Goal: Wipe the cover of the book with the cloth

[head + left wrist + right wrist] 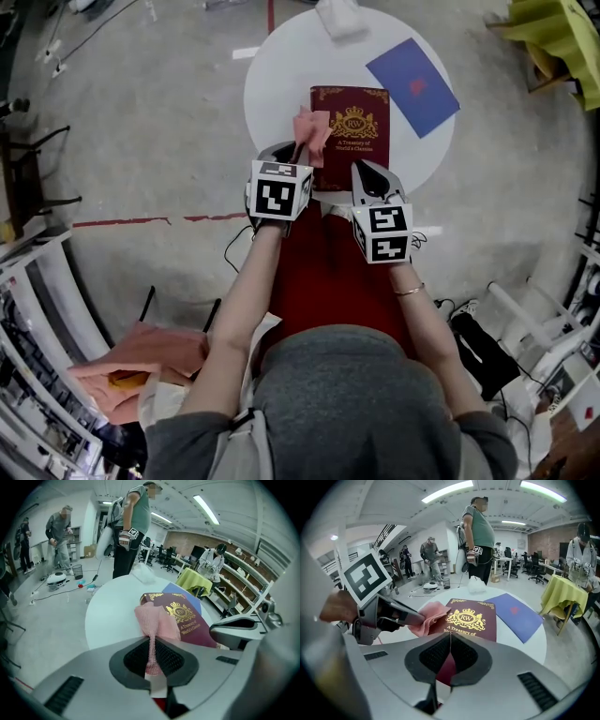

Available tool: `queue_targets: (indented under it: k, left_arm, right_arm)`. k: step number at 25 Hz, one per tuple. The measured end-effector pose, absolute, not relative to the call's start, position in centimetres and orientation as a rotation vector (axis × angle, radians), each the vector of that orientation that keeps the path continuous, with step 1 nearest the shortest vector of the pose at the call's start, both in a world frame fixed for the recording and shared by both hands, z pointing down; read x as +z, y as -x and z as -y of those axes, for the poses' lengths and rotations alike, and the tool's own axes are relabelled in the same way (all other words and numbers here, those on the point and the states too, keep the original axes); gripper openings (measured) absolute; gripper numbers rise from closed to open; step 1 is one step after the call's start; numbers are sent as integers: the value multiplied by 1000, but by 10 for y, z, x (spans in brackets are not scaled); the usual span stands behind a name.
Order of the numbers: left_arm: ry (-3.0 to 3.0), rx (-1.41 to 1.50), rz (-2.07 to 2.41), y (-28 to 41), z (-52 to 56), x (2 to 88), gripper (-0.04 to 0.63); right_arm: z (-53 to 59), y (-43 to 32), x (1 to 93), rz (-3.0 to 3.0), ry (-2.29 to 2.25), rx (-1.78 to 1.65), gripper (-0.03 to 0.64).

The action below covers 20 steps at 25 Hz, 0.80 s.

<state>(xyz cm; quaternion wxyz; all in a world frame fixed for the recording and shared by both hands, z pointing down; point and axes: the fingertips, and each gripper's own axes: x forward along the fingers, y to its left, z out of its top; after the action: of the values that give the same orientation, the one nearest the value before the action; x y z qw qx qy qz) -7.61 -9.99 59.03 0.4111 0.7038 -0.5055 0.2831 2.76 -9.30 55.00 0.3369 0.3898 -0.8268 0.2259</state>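
Note:
A maroon book with a gold crest lies flat on the round white table. My left gripper is shut on a pink cloth, which hangs crumpled onto the book's left edge. The left gripper view shows the cloth pinched between the pads, with the book just behind. My right gripper is shut, its tips over the book's near right edge; I cannot tell if they touch it. From the right gripper view, the book, cloth and left gripper are ahead.
A blue folder lies on the table right of the book, and a white bundle sits at the far rim. A person stands beyond the table. A yellow-draped table is at the far right. Pink fabric lies at my lower left.

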Motion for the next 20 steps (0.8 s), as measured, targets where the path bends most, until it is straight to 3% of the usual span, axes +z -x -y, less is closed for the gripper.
queue_targets:
  k: [10, 20]
  left_arm:
    - [-1753, 696, 1415, 89, 77, 564, 32]
    - [-1943, 594, 1229, -27, 79, 527, 32]
  right_arm:
    - [74, -73, 542, 2141, -1099, 594, 29]
    - [43, -151, 531, 2073, -1293, 641, 29]
